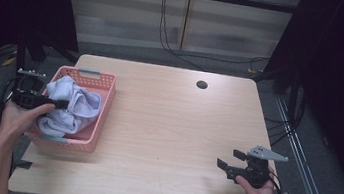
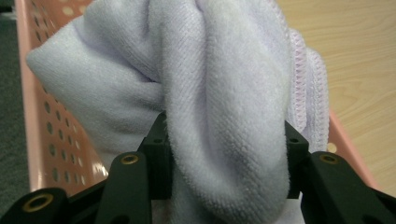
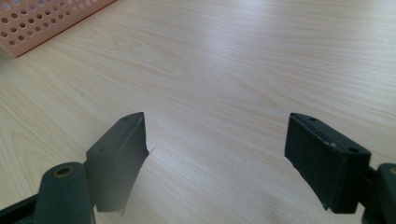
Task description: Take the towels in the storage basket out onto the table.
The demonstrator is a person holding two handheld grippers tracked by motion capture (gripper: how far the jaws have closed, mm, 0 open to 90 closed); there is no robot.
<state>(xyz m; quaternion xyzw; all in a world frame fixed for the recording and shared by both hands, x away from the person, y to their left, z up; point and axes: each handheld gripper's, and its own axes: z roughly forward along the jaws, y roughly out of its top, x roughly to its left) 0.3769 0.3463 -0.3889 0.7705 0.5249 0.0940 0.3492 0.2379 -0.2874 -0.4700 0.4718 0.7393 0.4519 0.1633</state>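
Left gripper fingers pinching a thick fold of the lilac towel, which is bunched in the pink basket. Lift straight up, keep the pinch firm so the fold can't slip; a corner possibly snags the basket rim, hard to tell. Right gripper well right of the basket over the tabletop, fingers spread, empty.

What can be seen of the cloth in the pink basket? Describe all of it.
The cloth is a pale lilac towel of soft, looped terry-like fabric with a stitched hem along one edge. It lies crumpled and bunched in the pink perforated basket at the table's left side, heaped above the rim. The left gripper is clamped on a thick fold of it, a black pad pressing on each side of the fold, which bulges up between them.
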